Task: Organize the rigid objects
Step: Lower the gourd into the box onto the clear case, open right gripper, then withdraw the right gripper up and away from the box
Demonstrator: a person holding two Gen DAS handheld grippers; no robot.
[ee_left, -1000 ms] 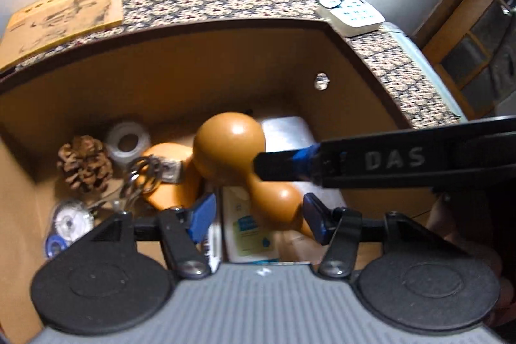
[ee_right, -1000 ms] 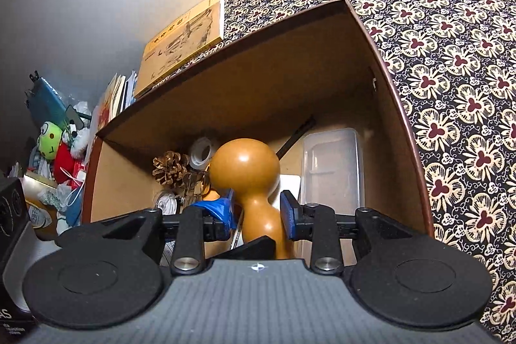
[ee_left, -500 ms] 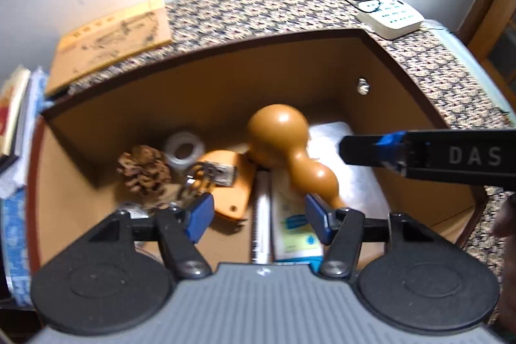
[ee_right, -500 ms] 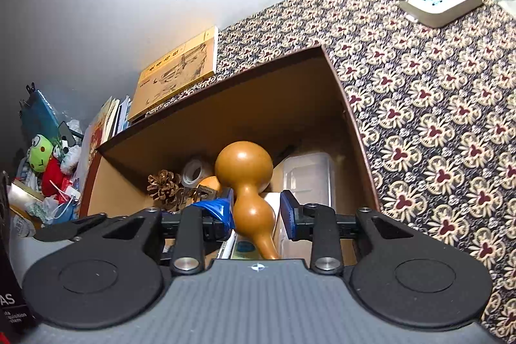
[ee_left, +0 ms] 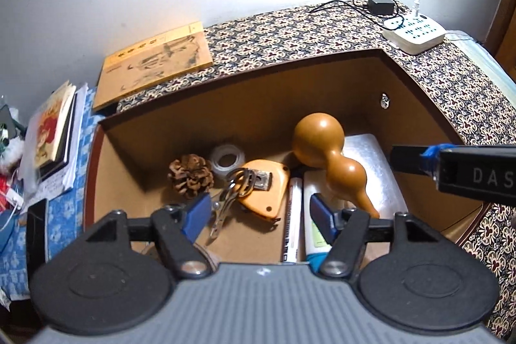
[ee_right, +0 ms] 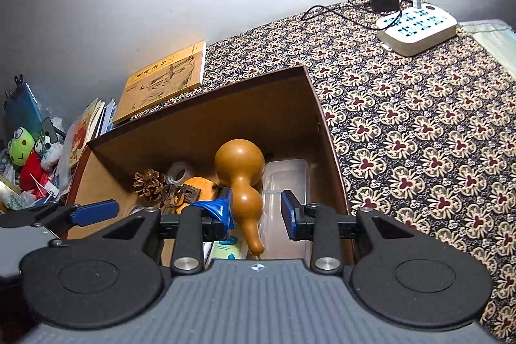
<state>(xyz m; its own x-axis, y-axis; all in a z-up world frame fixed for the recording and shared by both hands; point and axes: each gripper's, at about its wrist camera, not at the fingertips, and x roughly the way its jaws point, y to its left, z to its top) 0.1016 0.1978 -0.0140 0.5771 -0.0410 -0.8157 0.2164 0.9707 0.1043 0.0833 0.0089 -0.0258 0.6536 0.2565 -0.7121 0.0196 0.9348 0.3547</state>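
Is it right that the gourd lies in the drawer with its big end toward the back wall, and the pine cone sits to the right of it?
Not quite. The gourd does lie in the drawer with its big end toward the back wall, but the pine cone sits to its left, as the left wrist view shows.

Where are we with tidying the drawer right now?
Done: the gourd lies in the drawer with the pine cone, tape roll and orange tape measure. In hand: nothing; left gripper and right gripper have open jaws above the drawer. Left: the book sits outside it.
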